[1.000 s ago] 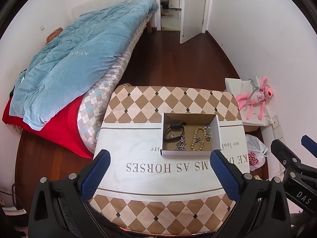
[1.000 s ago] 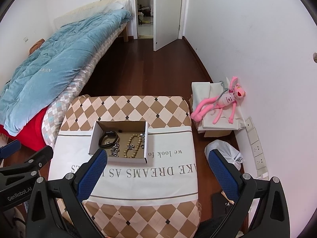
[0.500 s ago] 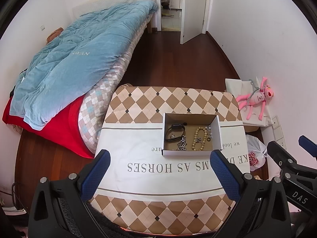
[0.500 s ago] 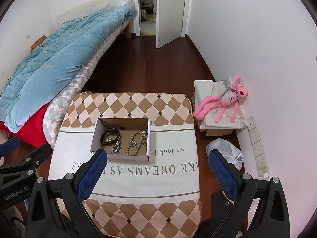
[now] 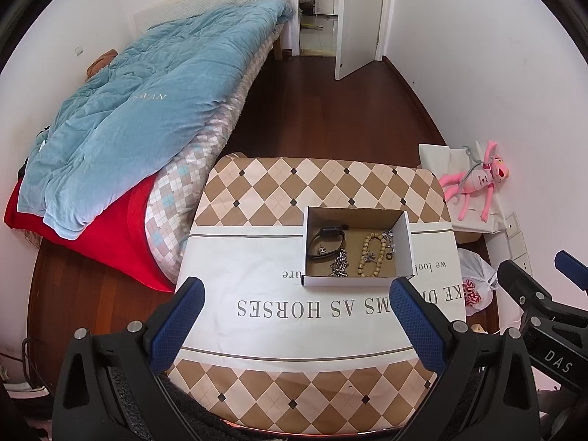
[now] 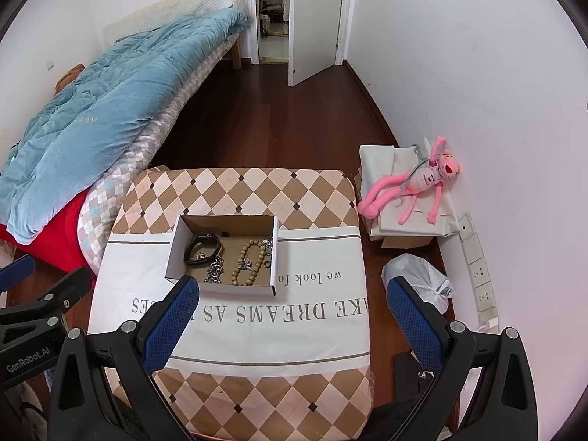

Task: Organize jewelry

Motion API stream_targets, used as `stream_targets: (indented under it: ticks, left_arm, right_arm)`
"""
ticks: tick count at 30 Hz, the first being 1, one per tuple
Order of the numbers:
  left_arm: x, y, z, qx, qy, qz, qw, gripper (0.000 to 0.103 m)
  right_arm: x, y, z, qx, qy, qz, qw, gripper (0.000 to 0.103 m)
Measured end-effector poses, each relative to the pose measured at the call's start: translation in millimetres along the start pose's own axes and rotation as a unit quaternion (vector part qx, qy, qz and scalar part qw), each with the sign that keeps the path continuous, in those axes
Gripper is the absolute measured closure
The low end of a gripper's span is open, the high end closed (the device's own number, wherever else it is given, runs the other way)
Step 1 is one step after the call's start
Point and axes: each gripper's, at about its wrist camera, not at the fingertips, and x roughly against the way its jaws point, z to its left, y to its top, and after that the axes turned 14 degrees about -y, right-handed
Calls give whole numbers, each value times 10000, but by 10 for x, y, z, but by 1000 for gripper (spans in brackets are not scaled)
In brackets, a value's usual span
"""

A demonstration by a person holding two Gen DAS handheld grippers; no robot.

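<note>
A shallow white cardboard box (image 5: 355, 248) with a brown floor is sitting on a table draped in a tan-and-cream diamond-patterned cloth (image 5: 319, 183) with a white printed band. Lying inside the box are a black band bracelet (image 5: 325, 242) at the left, a silver chain (image 5: 340, 264) just beside it, a loop of tan wooden beads (image 5: 371, 257) in the middle, and small silver pieces (image 5: 388, 242) against the right wall.

The left gripper (image 5: 294, 316) is hovering above the near part of the table, its blue-padded fingers (image 5: 176, 325) spread wide and holding nothing. The right gripper (image 6: 294, 318) is hanging likewise with fingers (image 6: 171, 325) wide apart, empty, its left pad overlapping the box's near corner in the right wrist view. Nothing is lying between either tool and the box.

A bed with a rumpled light-blue quilt (image 5: 147, 110) is crowding the table's left edge. A pink plush toy (image 6: 419, 183) is sprawling on folded cream fabric by the right wall, with a white plastic bag (image 6: 419, 279) on the dark wooden floor (image 5: 330, 110) near it.
</note>
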Motion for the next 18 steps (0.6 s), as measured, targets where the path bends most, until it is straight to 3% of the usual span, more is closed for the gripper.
stream_targets:
  ticks: [18]
  left_arm:
    - [-34,-12,26,26,-21,42,10000,0]
  right_arm:
    - [-43,-27,10,32,-1,16,10000,0]
